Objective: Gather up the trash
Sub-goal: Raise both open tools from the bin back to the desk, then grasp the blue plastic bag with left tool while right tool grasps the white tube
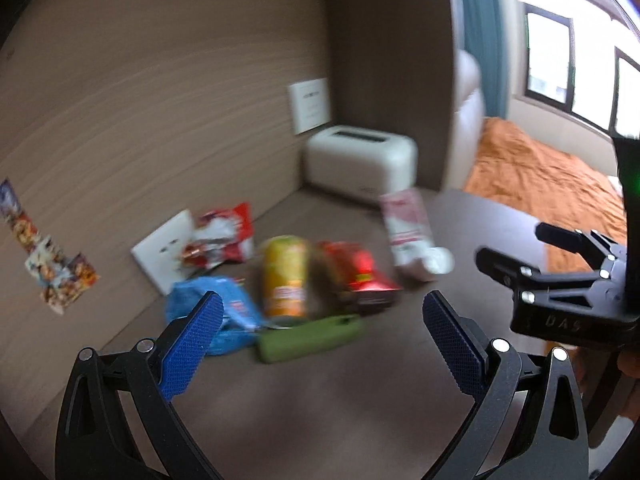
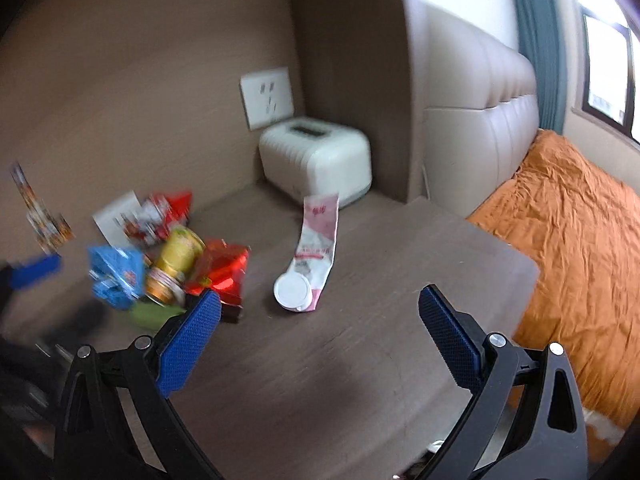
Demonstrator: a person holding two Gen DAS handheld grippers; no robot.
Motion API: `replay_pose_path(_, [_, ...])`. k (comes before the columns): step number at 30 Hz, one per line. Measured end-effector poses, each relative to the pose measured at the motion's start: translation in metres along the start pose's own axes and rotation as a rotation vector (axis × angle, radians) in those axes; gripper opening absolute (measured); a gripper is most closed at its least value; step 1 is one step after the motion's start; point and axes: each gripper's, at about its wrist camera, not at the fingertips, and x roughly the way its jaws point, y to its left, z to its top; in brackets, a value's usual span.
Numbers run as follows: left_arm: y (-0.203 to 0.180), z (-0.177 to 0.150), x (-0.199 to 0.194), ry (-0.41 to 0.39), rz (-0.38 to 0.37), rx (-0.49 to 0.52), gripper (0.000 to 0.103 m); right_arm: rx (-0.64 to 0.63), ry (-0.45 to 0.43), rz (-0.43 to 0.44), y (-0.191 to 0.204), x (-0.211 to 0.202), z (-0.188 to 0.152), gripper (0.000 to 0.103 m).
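Trash pile near back wall, bare tabletop toward front edge, both grippers released

We hold both tongs level and wide open, gripping nothing: the left tongs hang at near left, the right tongs just beside them at right.

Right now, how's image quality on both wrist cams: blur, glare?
Left wrist: motion blur smears the yellow can and wrappers; window blown out. Right wrist: pile at left blurred, pink pouch sharper; window glare top right. Both show fisheye bending at the edges.
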Motion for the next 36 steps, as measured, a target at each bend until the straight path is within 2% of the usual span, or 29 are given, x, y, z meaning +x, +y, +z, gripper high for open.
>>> replay_pose_path(5, [0.045, 0.000, 0.039, 0.051, 0.096, -0.031, 0.098, -0.066, 0.057, -0.020, 0.012, 0.044, -0.005, 0.098])
replay_pose_path(8, [0.067, -0.001, 0.062, 0.081, 0.128, -0.056, 0.098, -0.070, 0.106, -0.024, 0.013, 0.067, -0.005, 0.085])
replay_pose_path(10, [0.078, -0.001, 0.076, 0.098, 0.136, -0.090, 0.098, -0.083, 0.139, -0.035, 0.015, 0.080, -0.004, 0.073])
replay_pose_path(12, [0.088, -0.003, 0.089, 0.120, 0.121, -0.131, 0.098, -0.102, 0.166, -0.020, 0.017, 0.089, -0.003, 0.061])
replay_pose_path(14, [0.091, -0.005, 0.102, 0.142, 0.109, -0.152, 0.098, -0.116, 0.184, -0.008, 0.018, 0.096, -0.004, 0.055])
replay_pose_path(15, [0.091, -0.007, 0.109, 0.155, 0.097, -0.157, 0.098, -0.119, 0.196, 0.005, 0.019, 0.099, -0.003, 0.047])
replay_pose_path(16, [0.092, -0.008, 0.115, 0.160, 0.090, -0.158, 0.097, -0.120, 0.201, 0.013, 0.020, 0.101, -0.003, 0.044])
replay_pose_path(17, [0.092, -0.010, 0.121, 0.169, 0.083, -0.161, 0.095, -0.122, 0.198, 0.013, 0.022, 0.102, -0.001, 0.043])
replay_pose_path(18, [0.093, -0.012, 0.127, 0.182, 0.058, -0.167, 0.078, -0.127, 0.189, 0.018, 0.023, 0.102, 0.001, 0.037])
replay_pose_path(22, [0.094, -0.012, 0.132, 0.194, 0.017, -0.180, 0.068, -0.146, 0.170, 0.008, 0.026, 0.099, 0.003, 0.036])
replay_pose_path(26, [0.094, -0.009, 0.121, 0.180, 0.012, -0.178, 0.067, -0.120, 0.137, 0.008, 0.022, 0.083, 0.009, 0.036])
replay_pose_path(32, [0.095, 0.001, 0.079, 0.115, 0.042, -0.166, 0.067, -0.091, 0.075, 0.002, 0.011, 0.048, 0.021, 0.035])
replay_pose_path(36, [0.082, 0.011, 0.050, 0.075, 0.014, -0.148, 0.067, -0.075, 0.030, -0.007, 0.002, 0.020, 0.026, 0.035])
